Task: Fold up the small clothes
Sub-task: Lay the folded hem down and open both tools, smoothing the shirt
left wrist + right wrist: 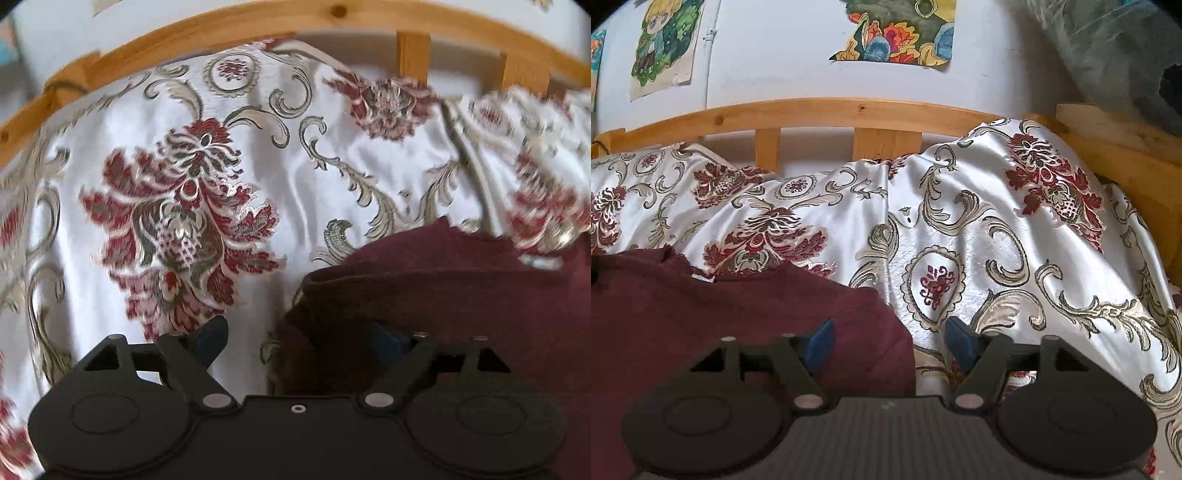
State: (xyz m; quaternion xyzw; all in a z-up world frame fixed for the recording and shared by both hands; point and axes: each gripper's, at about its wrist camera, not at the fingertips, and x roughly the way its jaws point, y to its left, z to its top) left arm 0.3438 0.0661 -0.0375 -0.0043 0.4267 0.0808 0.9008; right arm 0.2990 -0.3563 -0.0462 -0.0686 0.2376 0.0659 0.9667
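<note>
A dark maroon knitted garment (pixel 443 295) lies on a white bedspread with red flowers and grey scrolls (pixel 295 177). In the left wrist view it fills the lower right, and my left gripper (pixel 301 341) stands open over its left edge, one blue pad above the bedspread and the other above the cloth. In the right wrist view the maroon garment (pixel 720 302) lies at the lower left. My right gripper (pixel 888 341) is open astride its right edge, its left pad over the cloth. Neither gripper's pads press on anything.
A wooden bed rail (pixel 849 110) with upright slats runs along the far side against a white wall with drawings (pixel 901 33). The bedspread (pixel 1015 240) is rumpled and rises in a mound at the right. A grey bundle (pixel 1108 55) sits at the upper right.
</note>
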